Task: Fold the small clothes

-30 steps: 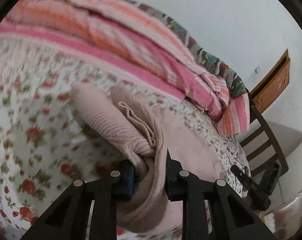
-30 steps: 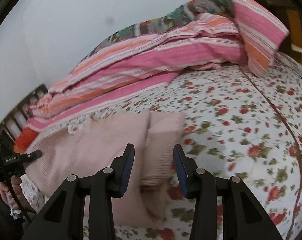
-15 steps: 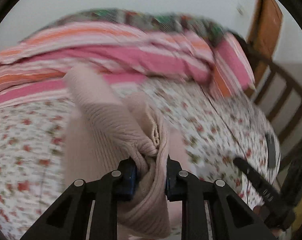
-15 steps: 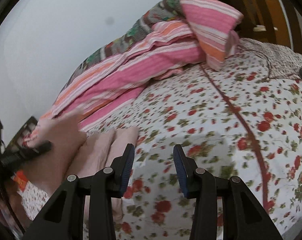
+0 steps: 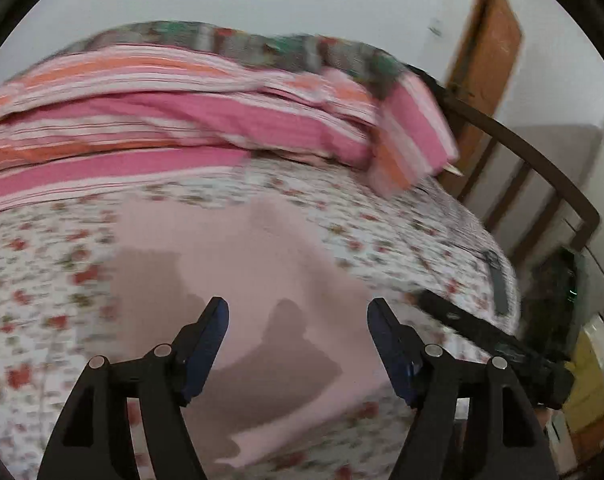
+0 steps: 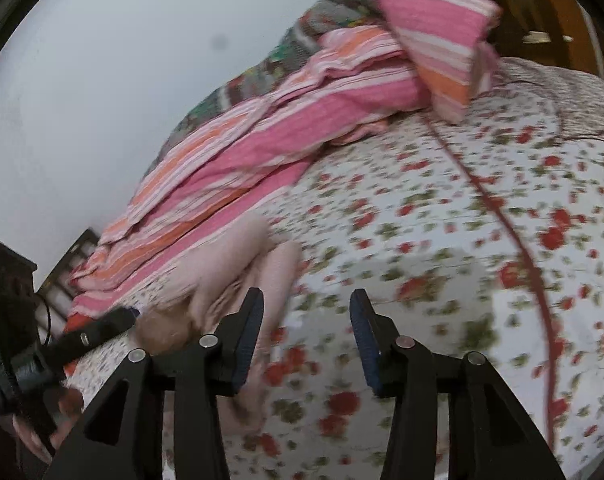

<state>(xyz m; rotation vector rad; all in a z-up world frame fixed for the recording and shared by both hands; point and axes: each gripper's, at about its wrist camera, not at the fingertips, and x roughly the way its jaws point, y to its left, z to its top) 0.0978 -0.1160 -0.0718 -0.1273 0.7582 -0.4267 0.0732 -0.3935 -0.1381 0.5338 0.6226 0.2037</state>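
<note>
The left gripper [image 5: 298, 340] is hanging with its jaws spread wide and nothing between them, over the pale pink knit garment [image 5: 254, 264] lying flat on the floral bedsheet [image 5: 42, 272], seemingly laid for a fold. The right gripper [image 6: 306, 336] is likewise gaping over bare sheet, beside the garment's edge. Striped pink-and-orange bedding [image 5: 182, 120] is crowding the far side; open room is lying rightward.
</note>
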